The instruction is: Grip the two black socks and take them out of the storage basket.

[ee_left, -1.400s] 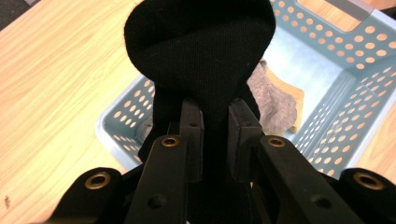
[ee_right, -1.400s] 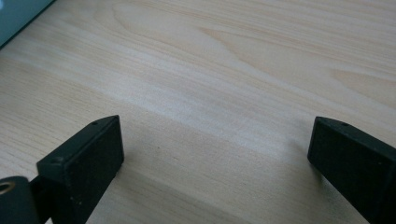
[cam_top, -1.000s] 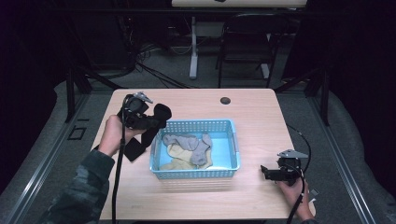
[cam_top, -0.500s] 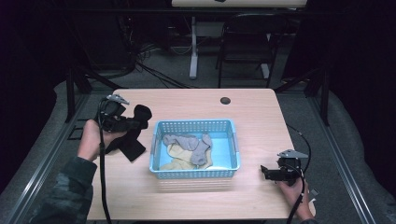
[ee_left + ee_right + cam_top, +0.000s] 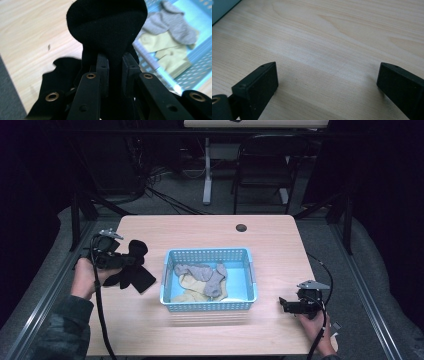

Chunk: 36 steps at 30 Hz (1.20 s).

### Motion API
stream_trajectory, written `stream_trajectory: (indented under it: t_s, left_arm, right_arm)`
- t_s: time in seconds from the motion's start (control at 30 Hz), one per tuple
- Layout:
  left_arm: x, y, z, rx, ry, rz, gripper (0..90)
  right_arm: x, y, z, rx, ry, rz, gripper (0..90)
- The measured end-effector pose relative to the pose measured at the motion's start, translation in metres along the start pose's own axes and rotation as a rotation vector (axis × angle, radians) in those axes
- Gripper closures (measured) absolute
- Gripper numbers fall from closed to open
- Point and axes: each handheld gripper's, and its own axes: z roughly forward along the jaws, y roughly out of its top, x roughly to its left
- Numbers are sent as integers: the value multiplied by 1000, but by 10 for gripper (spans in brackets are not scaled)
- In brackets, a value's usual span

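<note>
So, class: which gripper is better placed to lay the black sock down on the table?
The left gripper: it's clamped on the black sock, left of the blue basket. The right gripper rests open on bare table.

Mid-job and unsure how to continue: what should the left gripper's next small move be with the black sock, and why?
Probably lower and release. The left gripper is clamped on the black sock, already outside the blue basket, its lower part draping onto the table.

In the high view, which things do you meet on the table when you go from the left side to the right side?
Left gripper → black sock → blue basket holding grey sock and yellow sock → right gripper.
</note>
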Motion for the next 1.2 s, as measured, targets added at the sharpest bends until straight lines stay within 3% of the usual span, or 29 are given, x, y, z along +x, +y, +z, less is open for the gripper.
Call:
stream_trajectory:
  t_s: [0.23, 0.27, 0.4, 0.63, 0.73, 0.83, 0.97, 1.07, 1.2]
  left_arm:
    - [13, -39, 16, 42, 27, -64, 782]
    - [13, -39, 16, 42, 27, -64, 781]
    - [22, -66, 33, 73, 14, -128, 778]
    - [30, -88, 56, 89, 17, -200, 720]
    - [31, -96, 60, 80, 34, -236, 566]
    - [30, -104, 56, 60, 48, -262, 327]
    - [24, -115, 46, 22, 92, -271, 191]
    - [13, -127, 40, 18, 157, -235, 146]
    - [7, -139, 39, 33, 169, -235, 74]
  right_arm:
    - [0, 0, 0, 0, 0, -1, 30]
    - [0, 0, 0, 0, 0, -1, 30]
    - [0, 0, 0, 2, -1, -1, 30]
    - [0, 0, 0, 2, -2, -1, 30]
    - [0, 0, 0, 2, -1, -1, 30]
    - [0, 0, 0, 2, -1, -1, 30]
    - [0, 0, 0, 0, 0, 0, 30]
    - [0, 0, 0, 2, -1, -1, 30]
    - [0, 0, 0, 1, -1, -1, 30]
